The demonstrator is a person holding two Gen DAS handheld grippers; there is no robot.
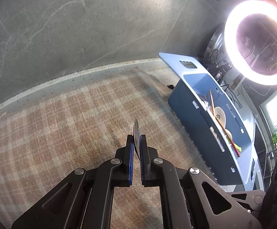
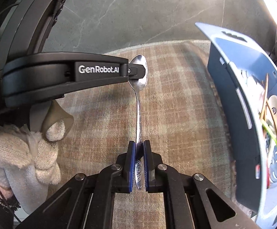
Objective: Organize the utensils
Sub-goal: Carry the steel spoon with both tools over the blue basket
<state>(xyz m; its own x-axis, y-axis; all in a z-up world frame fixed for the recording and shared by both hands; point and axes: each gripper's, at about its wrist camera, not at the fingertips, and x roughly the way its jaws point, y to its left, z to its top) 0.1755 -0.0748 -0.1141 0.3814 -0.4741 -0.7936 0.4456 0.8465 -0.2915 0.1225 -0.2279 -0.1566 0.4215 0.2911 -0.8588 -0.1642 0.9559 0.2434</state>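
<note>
Spoon (image 2: 139, 114) handle between right claw (image 2: 138, 147) pads

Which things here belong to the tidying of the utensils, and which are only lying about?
Belong to the job:
- spoon, bowl gripped by the left tongs, handle by the right tongs
- blue utensil box
- chopsticks inside it

Only lying about:
- checked cloth
- ring light
- cables
- marbled wall

Both claws are black with blue pads and silver screws; the left claw (image 2: 136, 70) reads "GenRobot.AI" above a white knit glove (image 2: 24, 148).
</note>
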